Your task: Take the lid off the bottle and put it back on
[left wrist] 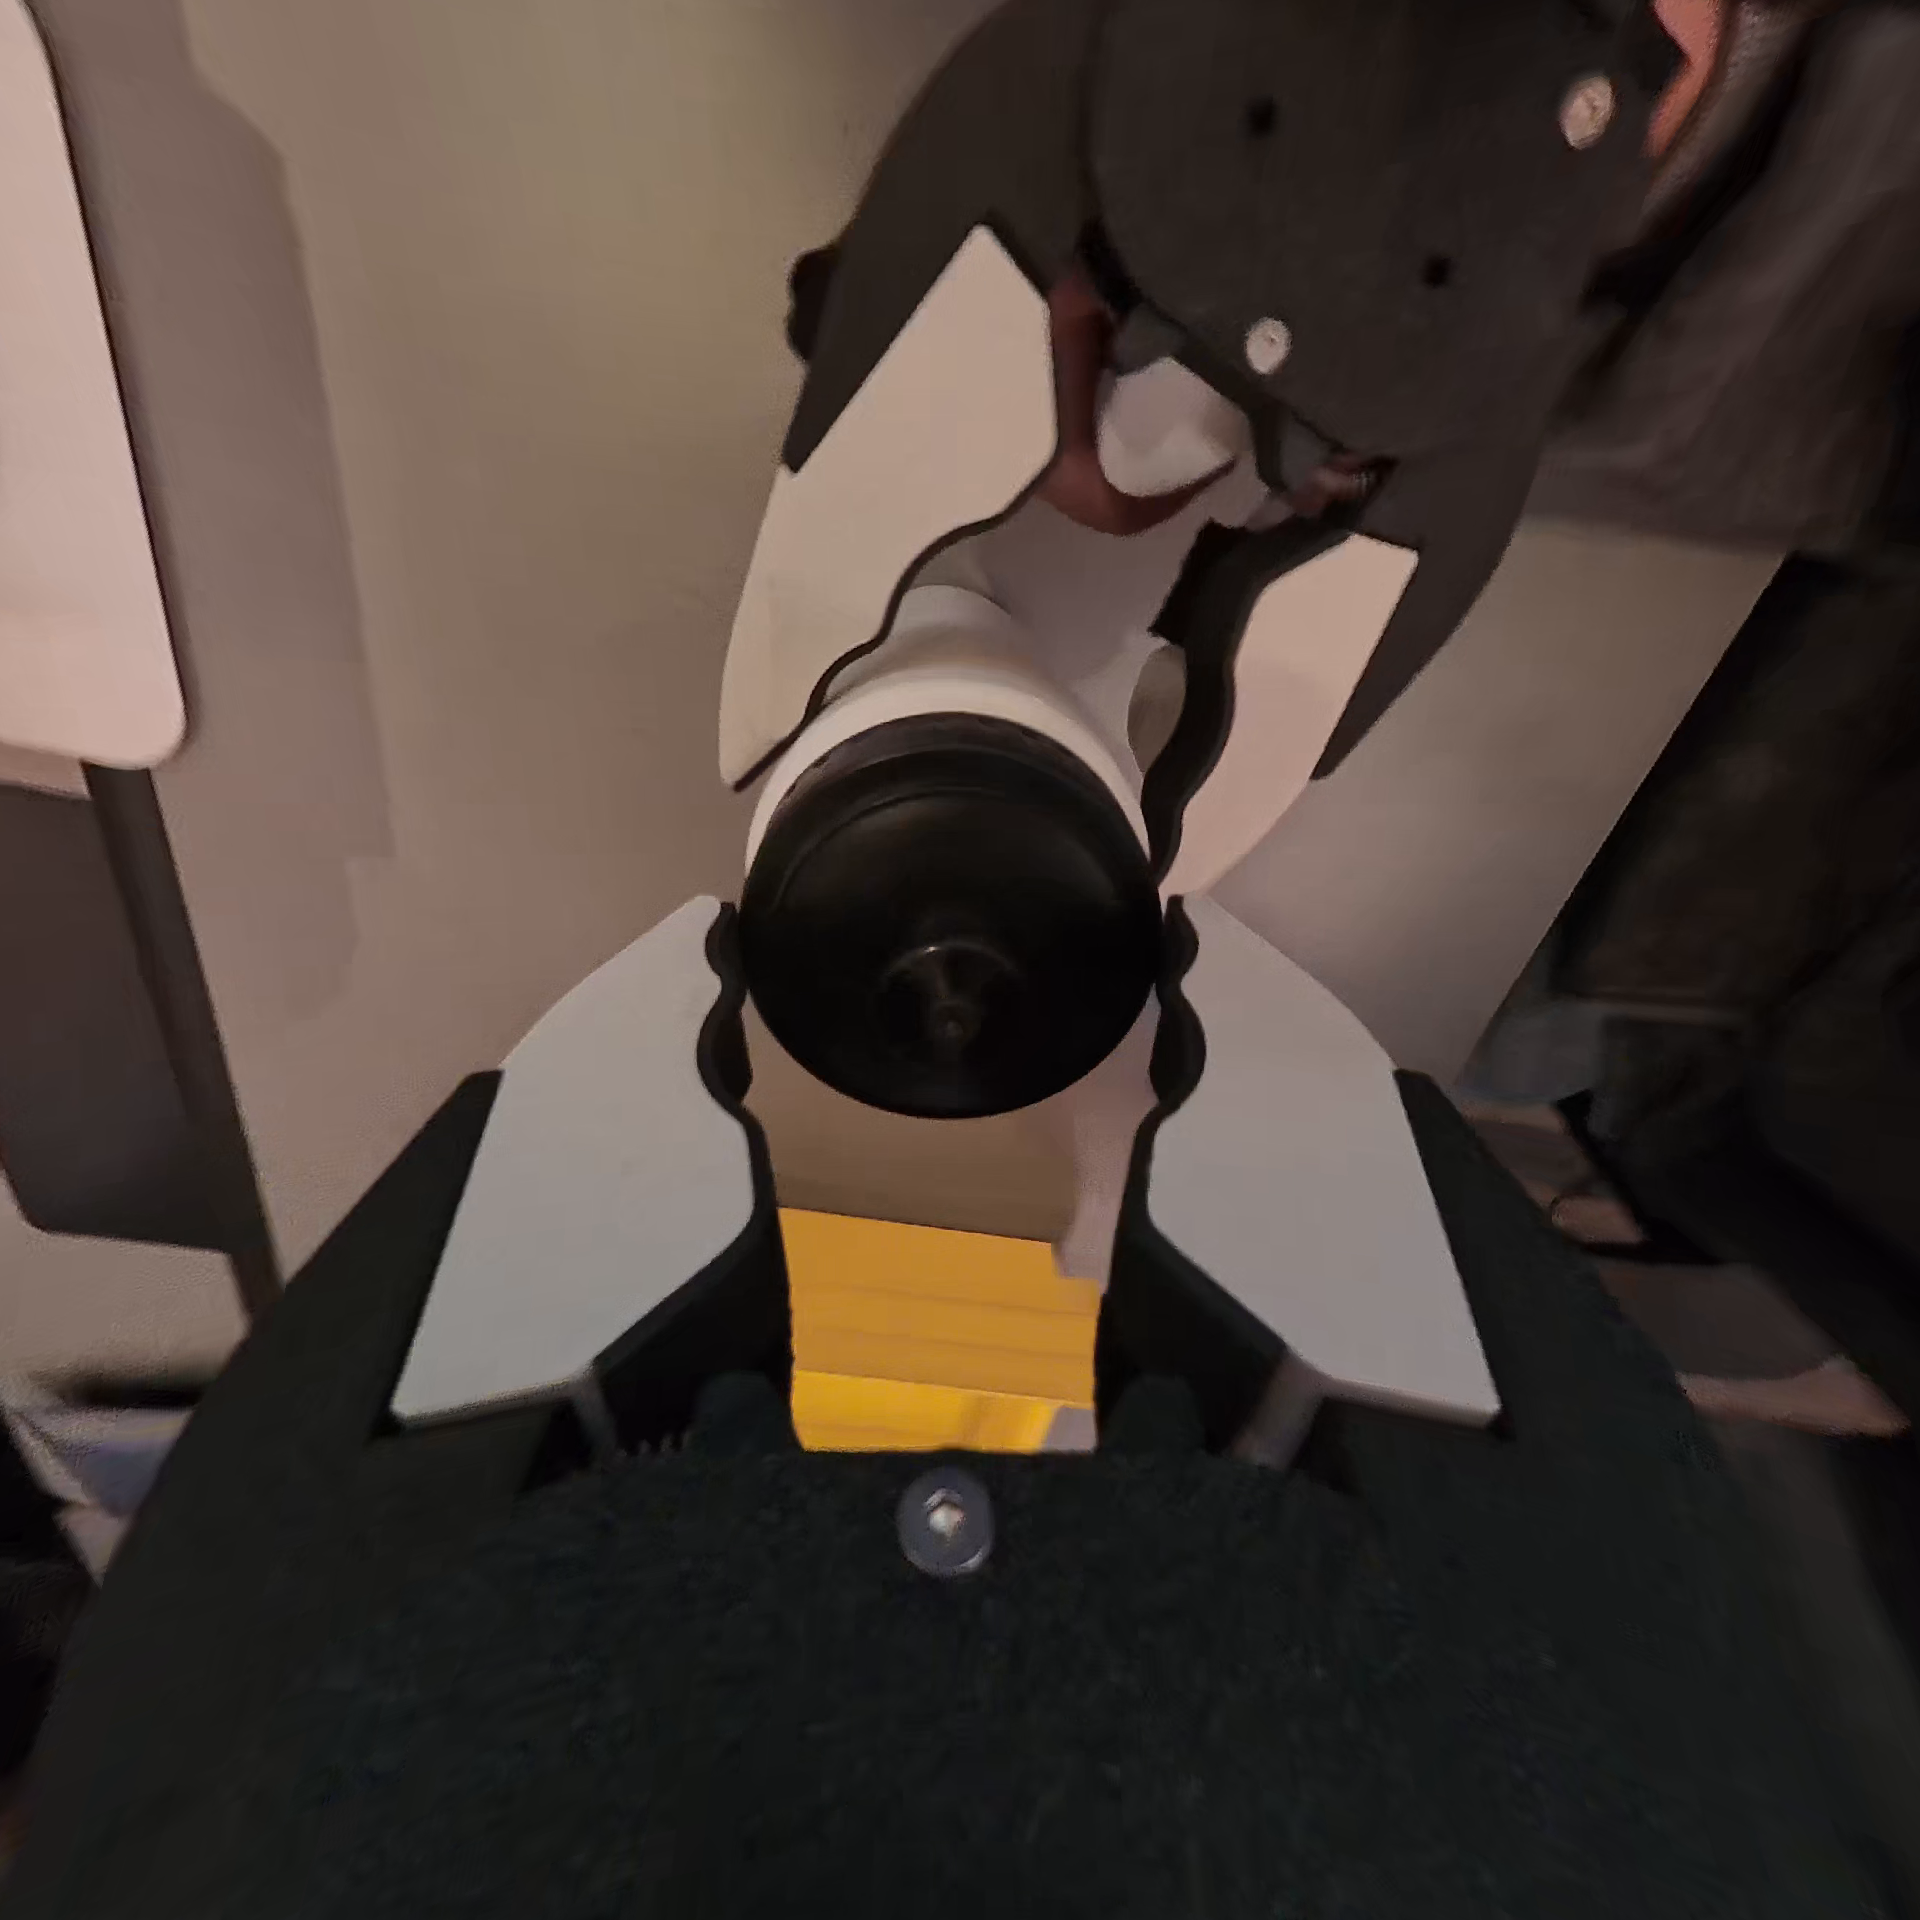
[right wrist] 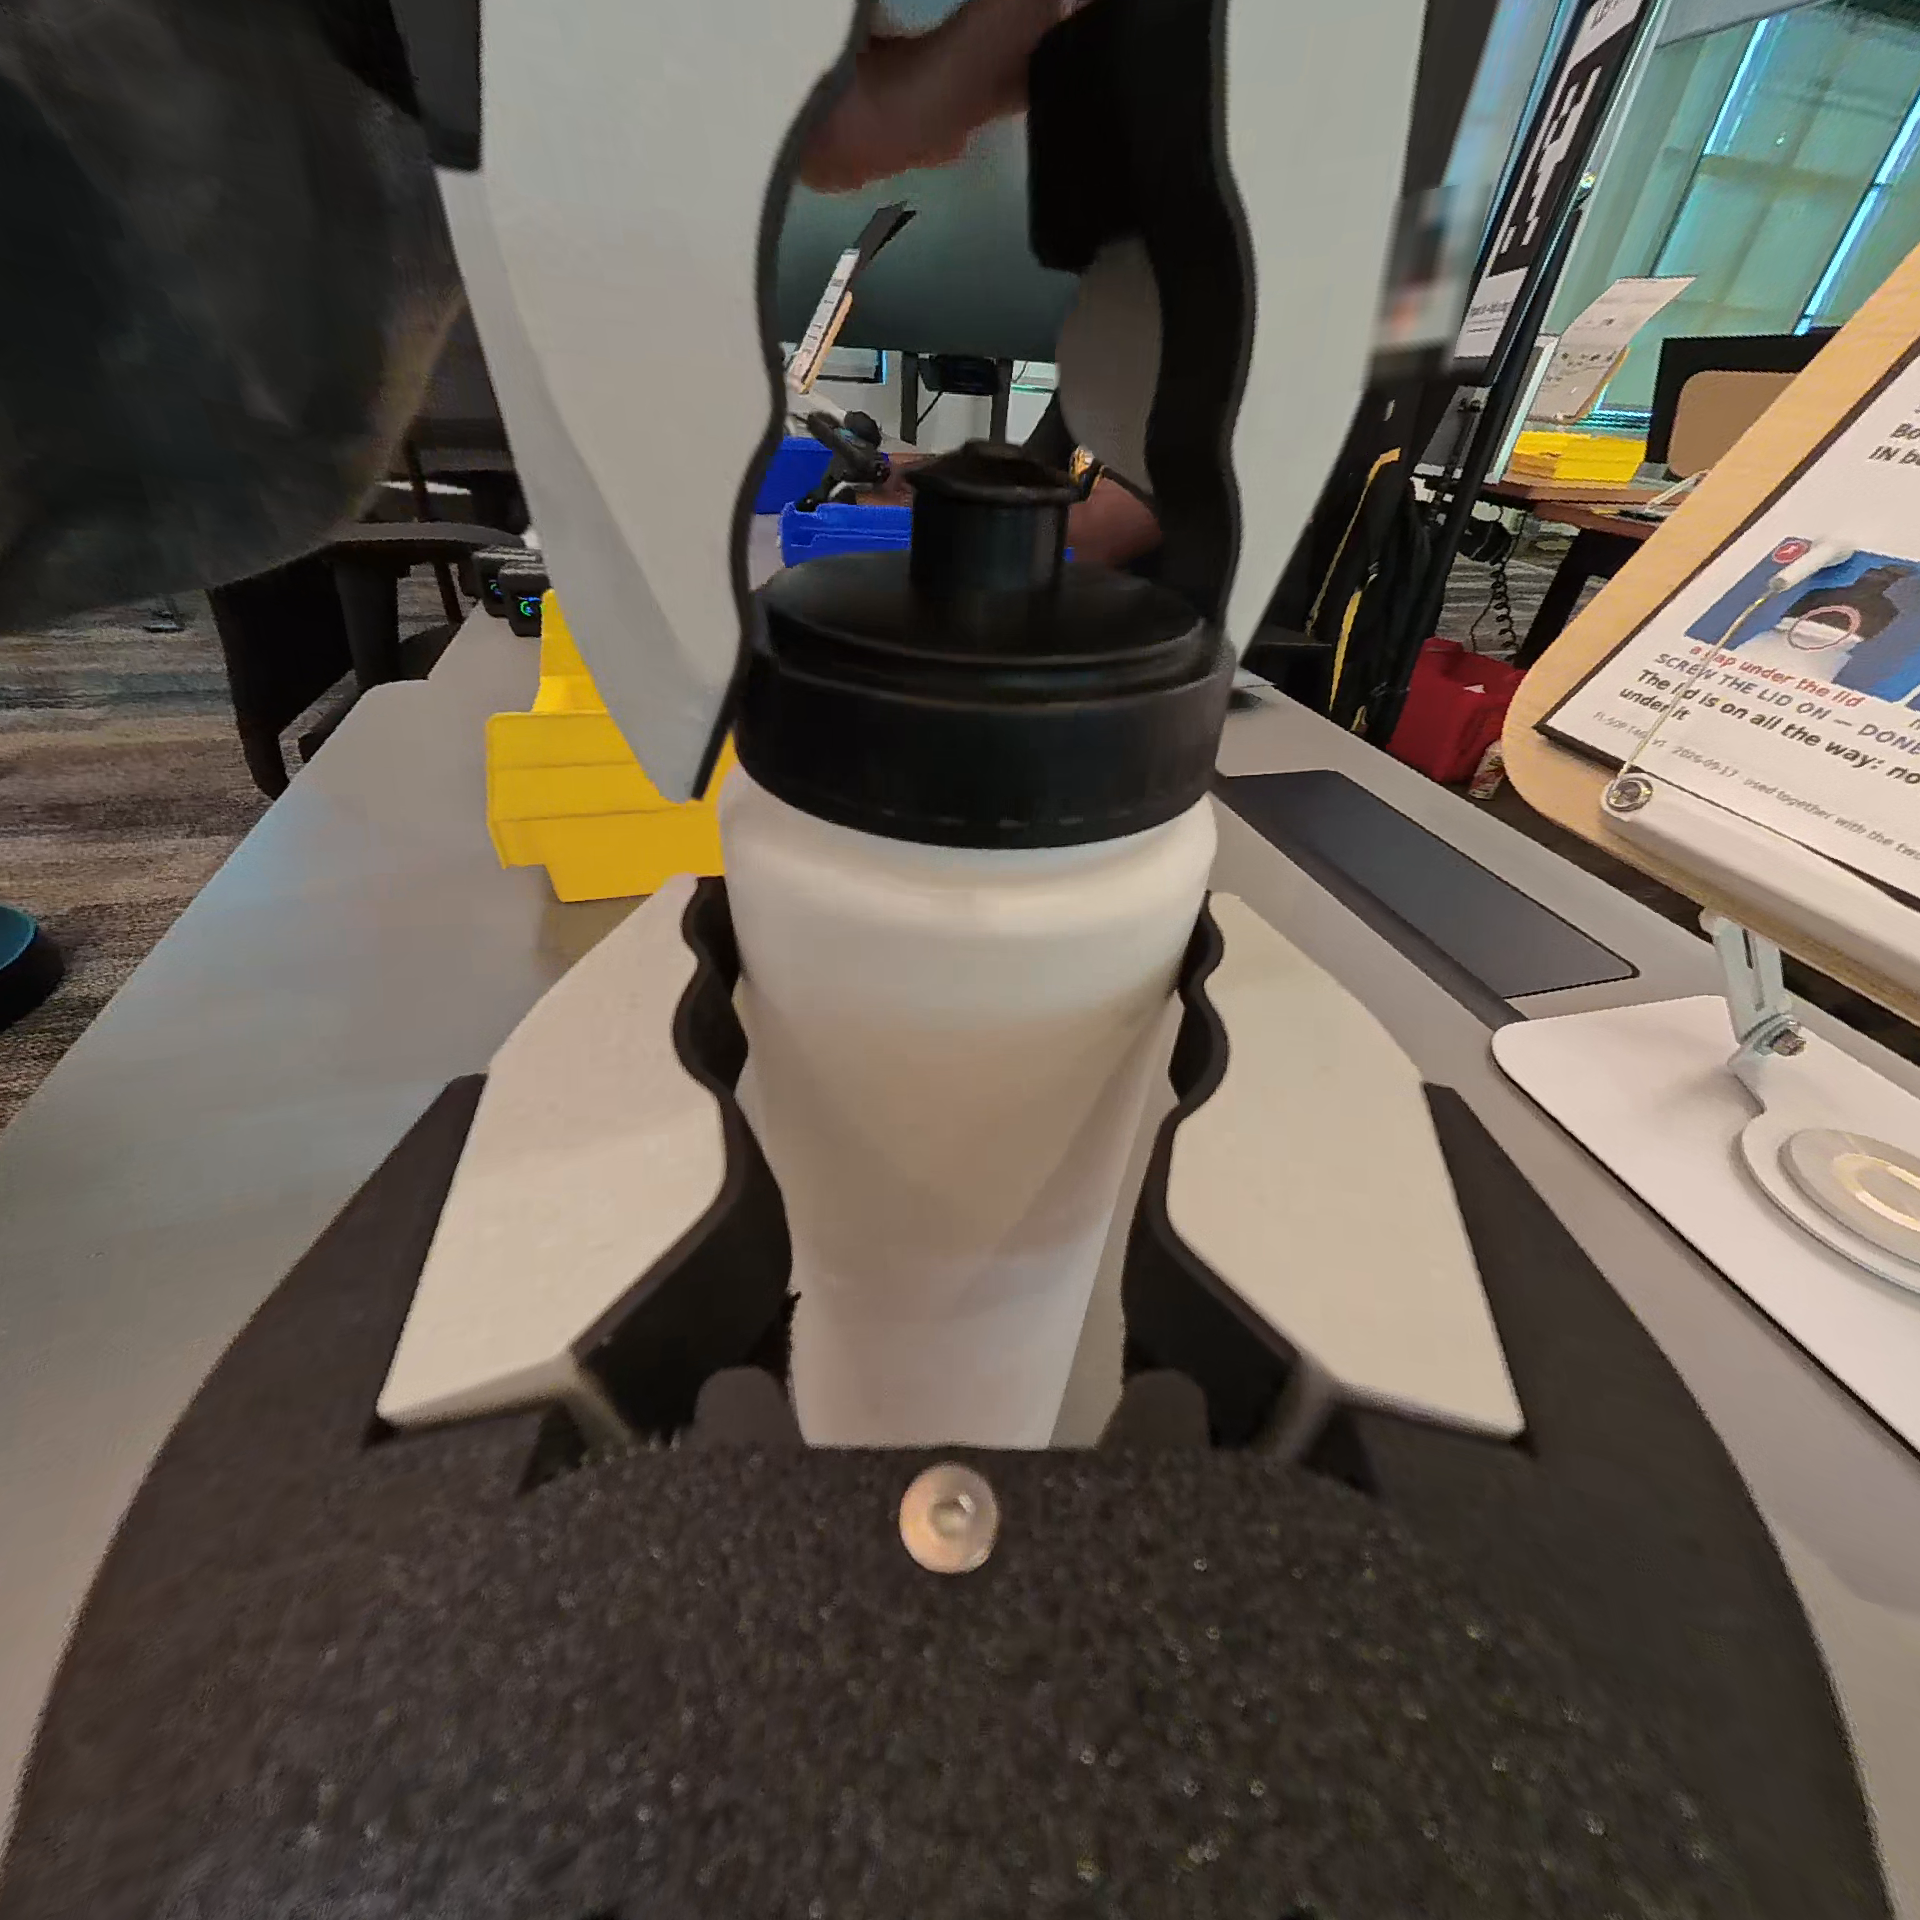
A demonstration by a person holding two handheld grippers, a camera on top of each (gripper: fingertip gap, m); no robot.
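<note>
Grippers have the bottle between them: the right gripper (right wrist: 951, 997) is clenched around the white bottle (right wrist: 956, 1039) at its upper body, just under the shoulder, and the left gripper (left wrist: 951, 997) comes down from above with its fingers (right wrist: 623, 416) pressed against either side of the black lid (right wrist: 977, 727). The lid sits on the bottle's neck, its spout (right wrist: 987, 530) pointing up between those fingers. The bottle is held upright over the grey table (right wrist: 260, 987); I cannot tell whether its base rests there.

The bottle looks like soft squeezable plastic, light and likely empty, so a hard squeeze would dent it. The lid's ribbed rim is the sensible place to turn, and the smooth white wall may slip if the twist is stiff.

Behind stand yellow bins (right wrist: 582, 769), and an instruction card on a stand (right wrist: 1766, 644) is to the right.
</note>
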